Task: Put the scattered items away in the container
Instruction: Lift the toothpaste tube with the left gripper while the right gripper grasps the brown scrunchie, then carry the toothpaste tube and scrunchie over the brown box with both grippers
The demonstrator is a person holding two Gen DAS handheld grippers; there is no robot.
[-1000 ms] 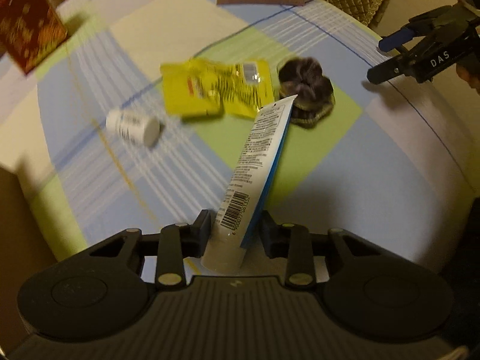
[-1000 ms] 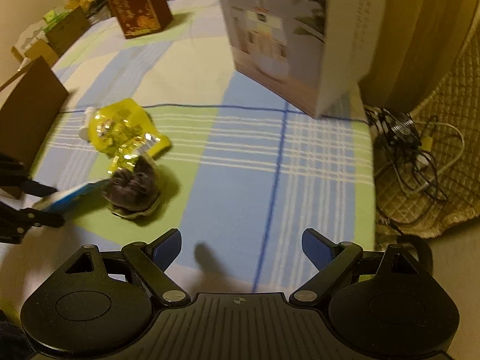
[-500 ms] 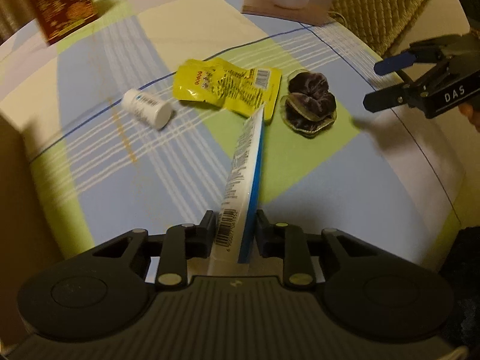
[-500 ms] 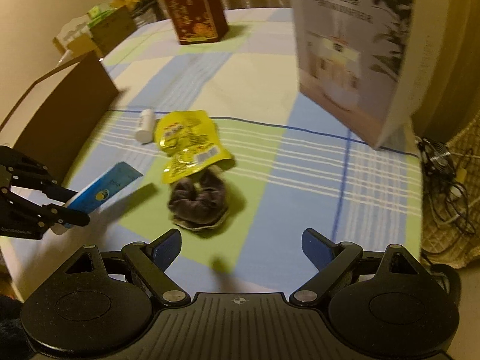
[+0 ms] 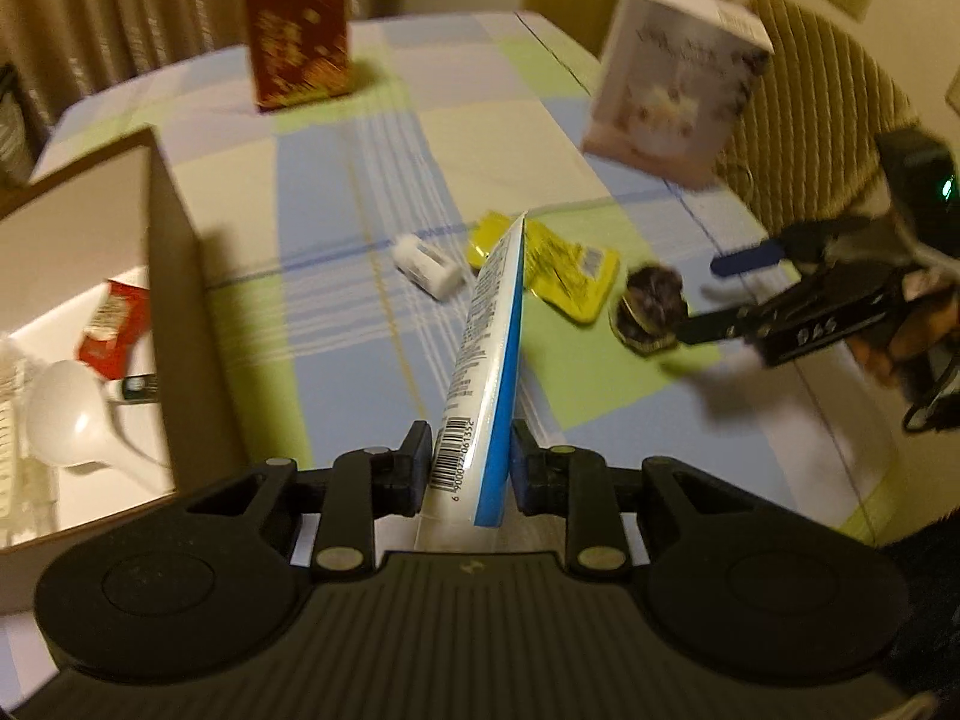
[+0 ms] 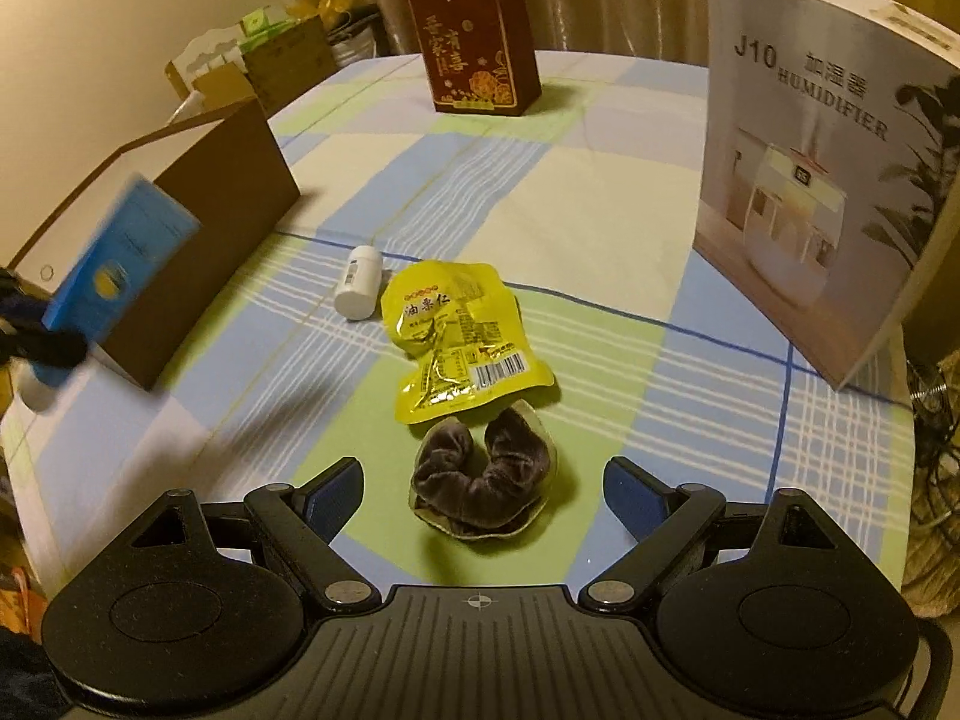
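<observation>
My left gripper [image 5: 470, 468] is shut on a white and blue tube [image 5: 487, 372] and holds it above the table, just right of the open brown box [image 5: 174, 312]. The tube also shows in the right wrist view [image 6: 114, 282], beside the box [image 6: 228, 210]. My right gripper [image 6: 483, 489] is open, its fingers either side of a dark velvet scrunchie [image 6: 483, 483] lying on the cloth. A yellow snack packet [image 6: 456, 336] and a small white bottle [image 6: 359, 289] lie beyond it. In the left wrist view the right gripper [image 5: 729, 294] hovers at the scrunchie [image 5: 651, 306].
The box holds a red sachet [image 5: 114, 327], a white bulb-shaped object [image 5: 69, 420] and other items. A white humidifier box [image 6: 822, 180] stands at the right, a dark red carton [image 6: 474, 48] at the back. The table edge and a wicker chair [image 5: 822, 120] lie right.
My left gripper has lifted the tube and swung left toward the brown box, which has come into its view. My right gripper has moved in over the scrunchie.
</observation>
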